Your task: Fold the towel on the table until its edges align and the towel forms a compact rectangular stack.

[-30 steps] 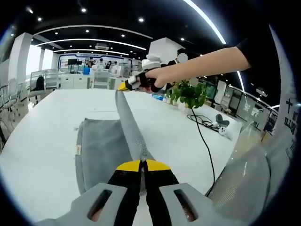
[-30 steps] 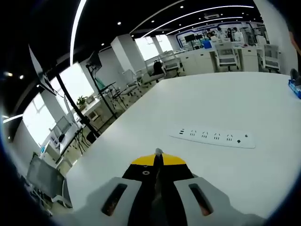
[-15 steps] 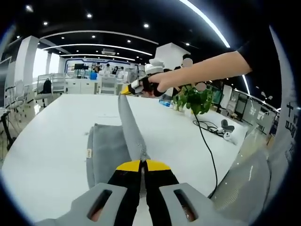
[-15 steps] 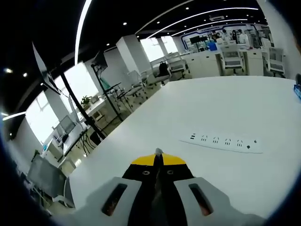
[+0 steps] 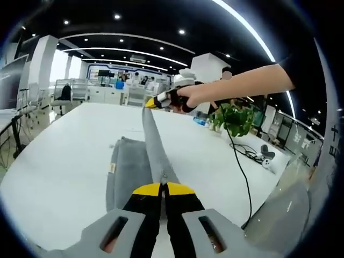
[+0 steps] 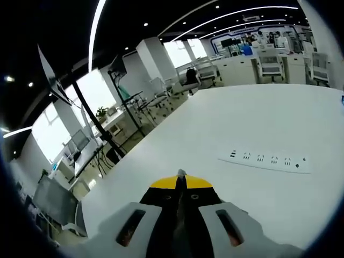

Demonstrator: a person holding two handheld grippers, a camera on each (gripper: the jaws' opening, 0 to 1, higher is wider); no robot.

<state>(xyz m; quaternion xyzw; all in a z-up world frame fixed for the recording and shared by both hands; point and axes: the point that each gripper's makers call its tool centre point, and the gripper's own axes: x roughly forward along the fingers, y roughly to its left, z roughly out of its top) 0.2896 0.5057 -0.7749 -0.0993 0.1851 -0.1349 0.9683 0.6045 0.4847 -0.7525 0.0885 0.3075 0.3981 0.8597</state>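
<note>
Aloft, both tongs point(image 5: 160, 189) (towel point(image 5: 129, 166)-clamped)

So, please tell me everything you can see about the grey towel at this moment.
The grey towel looks like soft, slightly fuzzy cloth with a small tag on its left edge. Most of it lies flat on the white table. One edge is lifted and stretched taut as a narrow band between the left gripper, shut on its near end, and the right gripper, which pinches the far end.
</note>
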